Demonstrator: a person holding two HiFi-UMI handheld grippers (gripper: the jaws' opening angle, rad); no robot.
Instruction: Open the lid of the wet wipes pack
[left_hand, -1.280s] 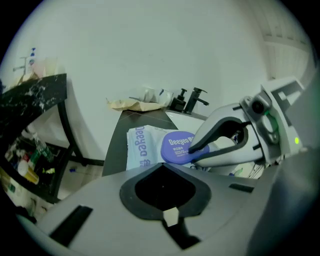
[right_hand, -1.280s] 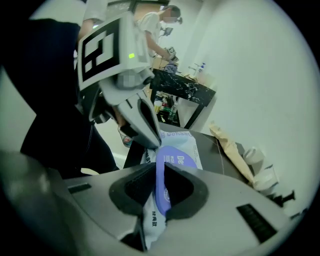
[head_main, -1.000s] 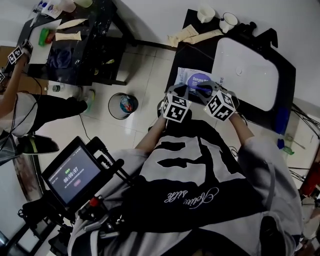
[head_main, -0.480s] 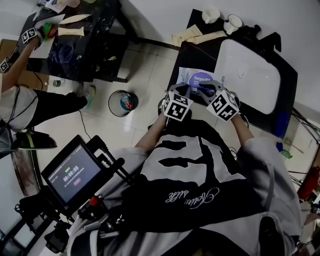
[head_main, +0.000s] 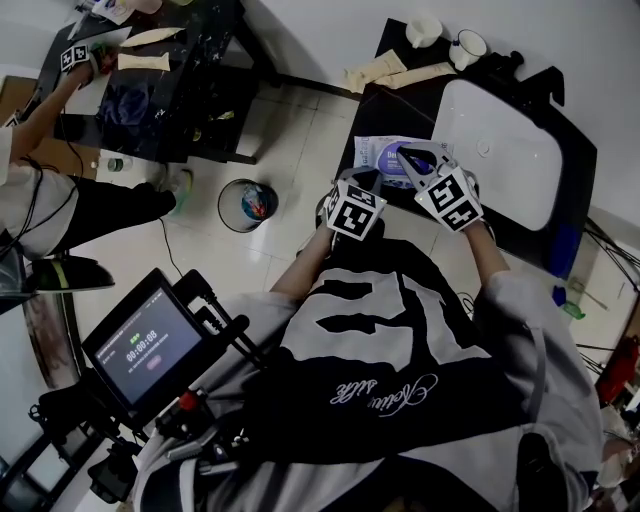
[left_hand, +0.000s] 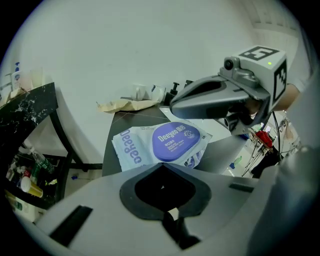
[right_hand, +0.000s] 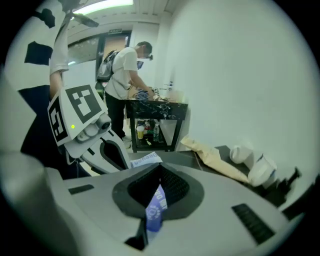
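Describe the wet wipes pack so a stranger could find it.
Start at the black table with the white basin. The wet wipes pack lies flat left of the basin. Unlike the beige packets, it is pale blue with a round purple lid.

**Legible print on and near the wet wipes pack (left_hand: 125, 152)**
"Deeyeo" runs in purple letters along the pack's white face. It appears again in white on the round purple lid (left_hand: 175, 141) at the pack's middle, above smaller lines too fine to read. Well apart from the pack, a screen (head_main: 148, 350) shows timer digits, seemingly 00:00:08. A black shirt (head_main: 385, 385) carries white cursive script, which is illegible.
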